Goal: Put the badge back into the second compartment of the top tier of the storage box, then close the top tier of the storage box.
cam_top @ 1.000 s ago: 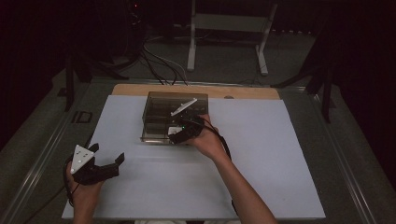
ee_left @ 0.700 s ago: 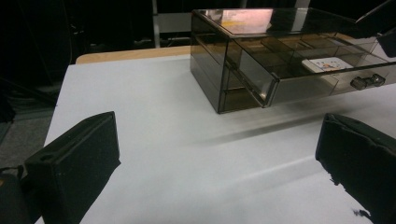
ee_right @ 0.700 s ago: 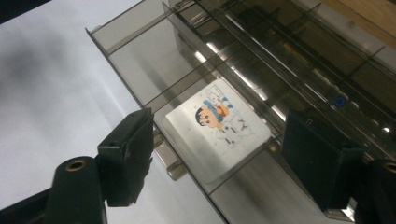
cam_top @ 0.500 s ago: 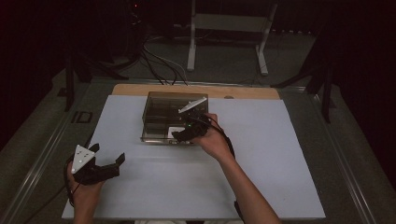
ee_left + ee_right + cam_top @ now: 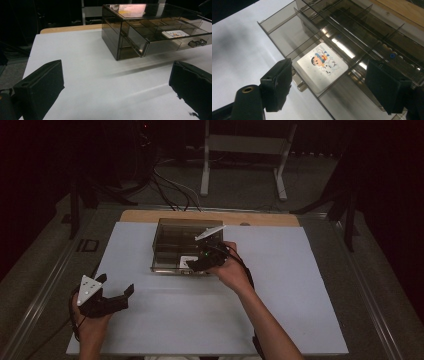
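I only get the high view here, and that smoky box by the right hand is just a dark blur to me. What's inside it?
Observer: A white eraser with a cartoon figure printed on it lies flat in a compartment of the pulled-out drawer.
Operator: Is the right gripper holding it?
Observer: No. The right gripper hangs above it, jaws apart and not touching it; they have just been opening.
Operator: Does the drawer have a handle?
Observer: Yes, a small metal knob on its front.
Operator: And the left gripper?
Observer: The left gripper is open, with bare white table between its jaws.
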The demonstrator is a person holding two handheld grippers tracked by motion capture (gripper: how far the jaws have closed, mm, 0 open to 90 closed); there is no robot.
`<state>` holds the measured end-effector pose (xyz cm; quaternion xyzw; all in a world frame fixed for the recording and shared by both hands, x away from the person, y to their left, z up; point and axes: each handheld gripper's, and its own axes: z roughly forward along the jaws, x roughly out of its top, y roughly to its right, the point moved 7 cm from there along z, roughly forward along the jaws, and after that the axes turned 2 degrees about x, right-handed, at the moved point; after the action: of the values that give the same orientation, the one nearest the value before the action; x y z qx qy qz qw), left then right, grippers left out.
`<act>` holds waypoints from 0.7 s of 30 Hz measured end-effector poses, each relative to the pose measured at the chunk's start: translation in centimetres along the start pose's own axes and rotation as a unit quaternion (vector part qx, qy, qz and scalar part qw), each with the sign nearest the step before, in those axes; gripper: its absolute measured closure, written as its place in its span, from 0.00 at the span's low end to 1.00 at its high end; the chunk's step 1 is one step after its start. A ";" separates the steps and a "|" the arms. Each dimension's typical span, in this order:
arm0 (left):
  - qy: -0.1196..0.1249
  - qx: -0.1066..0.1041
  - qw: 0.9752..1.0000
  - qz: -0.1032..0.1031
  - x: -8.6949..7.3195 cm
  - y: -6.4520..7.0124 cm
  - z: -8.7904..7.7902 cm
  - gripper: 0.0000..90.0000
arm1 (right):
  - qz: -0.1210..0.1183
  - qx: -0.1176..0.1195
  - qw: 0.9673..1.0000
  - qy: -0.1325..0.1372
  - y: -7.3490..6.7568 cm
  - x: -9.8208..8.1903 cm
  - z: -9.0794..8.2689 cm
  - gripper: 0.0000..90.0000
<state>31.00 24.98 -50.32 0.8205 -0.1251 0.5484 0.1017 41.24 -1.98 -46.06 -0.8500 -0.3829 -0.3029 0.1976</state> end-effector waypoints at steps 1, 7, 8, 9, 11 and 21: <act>0.000 0.000 1.000 0.000 0.0 0.0 0.0 0.01 | 0.000 0.000 1.000 0.000 0.0 0.0 0.0 0.25; 0.000 0.001 1.000 -0.001 0.0 -0.1 0.0 0.01 | -0.003 0.000 1.000 0.001 -0.1 0.0 -0.1 0.25; 0.001 0.001 1.000 -0.001 0.0 -0.1 0.0 0.01 | -0.006 0.002 1.000 0.001 -0.2 0.0 -0.1 0.25; 0.000 0.001 1.000 0.000 0.0 -0.1 0.0 0.01 | -0.006 0.002 1.000 0.001 -0.3 0.0 -0.1 0.25; 0.000 0.001 1.000 -0.001 0.0 -0.1 0.0 0.01 | -0.006 0.004 1.000 0.002 -0.4 0.0 -0.1 0.25; 0.001 0.002 1.000 -0.003 0.0 -0.1 -0.1 0.01 | -0.016 0.008 1.000 0.006 -1.1 0.1 -0.3 0.25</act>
<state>30.94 25.11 -50.27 0.8202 -0.1220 0.5496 0.1018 40.34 -1.41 -45.70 -0.8404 -0.3978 -0.3076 0.2021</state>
